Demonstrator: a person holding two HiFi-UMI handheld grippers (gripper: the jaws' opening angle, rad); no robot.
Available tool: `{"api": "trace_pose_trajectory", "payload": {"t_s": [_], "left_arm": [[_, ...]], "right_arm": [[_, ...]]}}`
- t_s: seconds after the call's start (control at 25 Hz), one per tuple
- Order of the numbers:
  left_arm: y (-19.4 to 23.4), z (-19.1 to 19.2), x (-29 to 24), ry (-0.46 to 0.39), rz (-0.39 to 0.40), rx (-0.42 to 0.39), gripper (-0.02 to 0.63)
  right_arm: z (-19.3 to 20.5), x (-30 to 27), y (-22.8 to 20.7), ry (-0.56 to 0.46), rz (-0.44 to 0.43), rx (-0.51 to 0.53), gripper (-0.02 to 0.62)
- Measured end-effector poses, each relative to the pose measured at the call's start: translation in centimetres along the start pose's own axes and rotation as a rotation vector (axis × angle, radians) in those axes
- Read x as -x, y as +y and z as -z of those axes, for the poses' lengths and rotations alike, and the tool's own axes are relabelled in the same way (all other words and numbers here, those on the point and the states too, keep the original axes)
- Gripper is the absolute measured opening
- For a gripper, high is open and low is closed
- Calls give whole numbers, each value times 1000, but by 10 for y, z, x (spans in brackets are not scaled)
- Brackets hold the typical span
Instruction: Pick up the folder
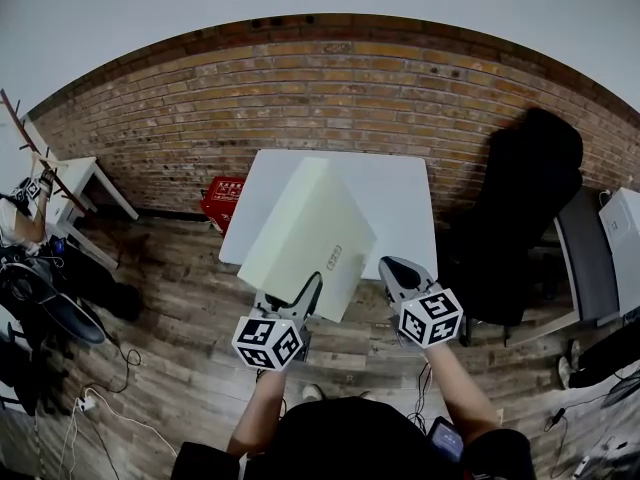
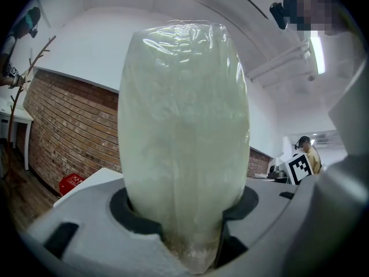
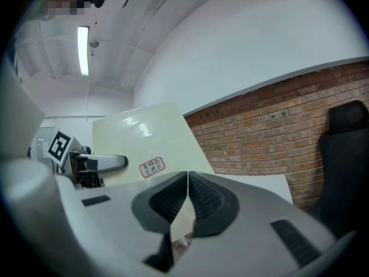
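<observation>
The folder (image 1: 305,233) is a thick, pale cream box file wrapped in clear plastic, tilted in the air over the white table (image 1: 400,193). My left gripper (image 1: 305,293) is shut on its near lower edge. In the left gripper view its rounded spine (image 2: 184,126) fills the space between the wide-set jaws (image 2: 184,212). My right gripper (image 1: 390,268) is shut, with its tips at the folder's right lower edge. In the right gripper view the pads (image 3: 187,180) meet, and the folder's face (image 3: 138,143) with a small red-framed label rises behind them. Whether they pinch a thin edge I cannot tell.
A brick wall runs behind the table. A black office chair (image 1: 525,208) stands at its right, a red crate (image 1: 222,200) on the wooden floor at its left, and a small white table (image 1: 85,183) farther left. Cables lie on the floor at the lower left.
</observation>
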State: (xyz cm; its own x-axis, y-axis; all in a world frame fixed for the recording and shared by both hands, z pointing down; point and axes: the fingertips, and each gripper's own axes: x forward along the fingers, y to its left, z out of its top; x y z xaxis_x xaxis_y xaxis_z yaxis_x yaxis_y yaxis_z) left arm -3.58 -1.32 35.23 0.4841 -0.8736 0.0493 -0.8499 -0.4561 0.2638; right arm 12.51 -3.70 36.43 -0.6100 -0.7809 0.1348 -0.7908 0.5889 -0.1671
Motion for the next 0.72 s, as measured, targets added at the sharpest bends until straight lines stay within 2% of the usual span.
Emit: {"api": "trace_pose_trajectory", "payload": {"t_s": [0.4,0.72], "left_arm": [[28,-11,25,0,29,-4,270],[37,-19,32,2,45,-18,270]], "right_arm": [[-12,-12,41,-44,23,15,31],[-20,-20,56,-65,34,15,31]]}}
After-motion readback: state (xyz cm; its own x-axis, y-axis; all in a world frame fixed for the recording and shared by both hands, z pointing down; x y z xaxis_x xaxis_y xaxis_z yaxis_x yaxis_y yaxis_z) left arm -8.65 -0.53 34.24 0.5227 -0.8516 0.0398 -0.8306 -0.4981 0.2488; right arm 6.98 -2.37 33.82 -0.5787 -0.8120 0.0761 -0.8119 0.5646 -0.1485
